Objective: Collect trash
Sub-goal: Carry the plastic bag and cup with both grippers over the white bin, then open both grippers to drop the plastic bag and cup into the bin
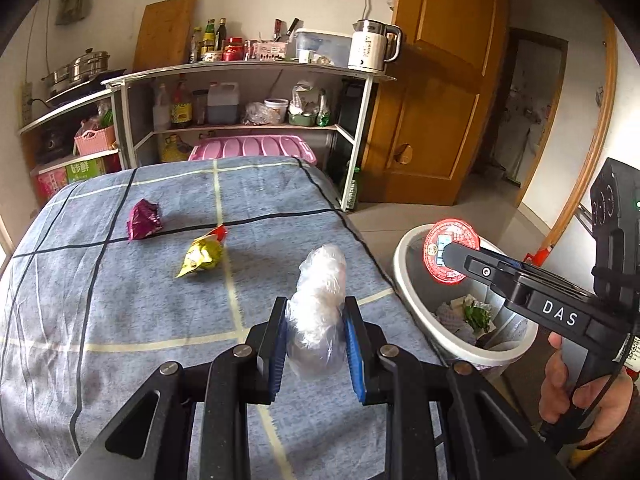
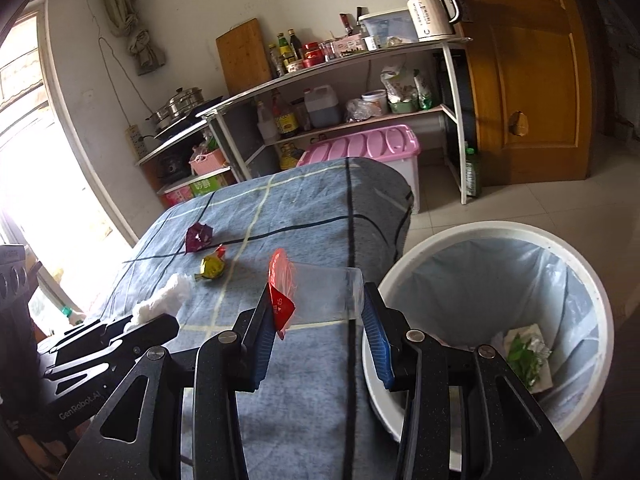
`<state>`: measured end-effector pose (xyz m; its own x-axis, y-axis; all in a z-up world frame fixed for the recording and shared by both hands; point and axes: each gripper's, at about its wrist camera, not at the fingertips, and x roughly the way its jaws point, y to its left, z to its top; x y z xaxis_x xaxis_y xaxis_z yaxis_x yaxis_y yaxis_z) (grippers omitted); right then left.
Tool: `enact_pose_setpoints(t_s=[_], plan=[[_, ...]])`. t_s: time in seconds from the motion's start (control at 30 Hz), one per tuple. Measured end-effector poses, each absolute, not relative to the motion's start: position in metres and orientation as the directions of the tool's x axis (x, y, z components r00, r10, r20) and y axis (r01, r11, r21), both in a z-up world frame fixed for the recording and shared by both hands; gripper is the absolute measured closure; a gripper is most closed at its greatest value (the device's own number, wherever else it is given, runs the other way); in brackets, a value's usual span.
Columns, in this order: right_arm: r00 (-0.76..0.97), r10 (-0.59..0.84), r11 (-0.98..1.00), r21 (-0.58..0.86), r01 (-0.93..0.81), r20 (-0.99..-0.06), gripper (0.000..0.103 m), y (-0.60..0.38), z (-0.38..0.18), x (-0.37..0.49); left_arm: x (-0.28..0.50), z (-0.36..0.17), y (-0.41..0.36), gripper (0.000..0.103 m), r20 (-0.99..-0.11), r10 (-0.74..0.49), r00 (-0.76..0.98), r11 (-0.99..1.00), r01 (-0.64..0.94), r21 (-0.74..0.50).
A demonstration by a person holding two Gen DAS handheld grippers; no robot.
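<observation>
My left gripper (image 1: 316, 308) is shut on a crumpled clear plastic bag (image 1: 320, 280), held above the blue checked tablecloth (image 1: 120, 320). A purple wrapper (image 1: 144, 220) and a yellow-green wrapper (image 1: 202, 256) lie farther back on the cloth. My right gripper (image 2: 318, 300) is shut on a clear plastic cup (image 2: 332, 292) lying sideways, its torn red foil lid (image 2: 280, 292) against the left pad. The white trash bin (image 2: 480, 226) stands just right of the table and holds scraps and green leaves. In the left wrist view the right gripper (image 1: 448, 256) holds the red-lidded cup (image 1: 452, 250) over the bin (image 1: 404, 264).
Behind the table stand metal shelves (image 1: 248, 68) with bottles, a kettle (image 1: 370, 46) and a pot. A pink-lidded storage box (image 2: 360, 148) sits on the floor beneath. A wooden door (image 2: 520, 80) stands at the right. A person's hand (image 1: 580, 392) grips the right handle.
</observation>
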<state>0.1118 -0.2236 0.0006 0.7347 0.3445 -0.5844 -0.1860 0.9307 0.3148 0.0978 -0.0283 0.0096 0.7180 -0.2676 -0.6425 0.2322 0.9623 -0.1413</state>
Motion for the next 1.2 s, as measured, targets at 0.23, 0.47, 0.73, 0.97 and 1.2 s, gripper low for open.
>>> enact_pose_setpoints(t_s=[0.23, 0.47, 0.73, 0.97, 1.2], plan=[[0.762, 0.277, 0.947, 0.299, -0.115, -0.585, 0.061, -0.266, 0.007, 0.103, 0.108, 0.017, -0.075, 0.076, -0.637, -0.338, 0.693, 0.936, 0.321, -0.147], [0.761, 0.205, 0.961, 0.273, -0.039, -0.616, 0.061, -0.307, 0.001, 0.100, 0.125, 0.015, -0.119, 0.076, -0.649, -0.413, 0.638, 0.900, 0.396, -0.183], [0.722, 0.155, 0.966, 0.257, 0.032, -0.674, 0.060, -0.341, -0.025, 0.105, 0.140, -0.001, -0.163, 0.076, -0.686, -0.445, 0.576, 0.872, 0.452, -0.186], [0.680, 0.130, 0.971, 0.232, 0.059, -0.721, 0.060, -0.354, -0.042, 0.110, 0.148, -0.018, -0.190, 0.076, -0.711, -0.460, 0.532, 0.855, 0.482, -0.191], [0.664, 0.115, 0.975, 0.212, 0.068, -0.739, 0.059, -0.359, -0.048, 0.112, 0.153, -0.025, -0.199, 0.074, -0.730, -0.458, 0.507, 0.851, 0.489, -0.194]])
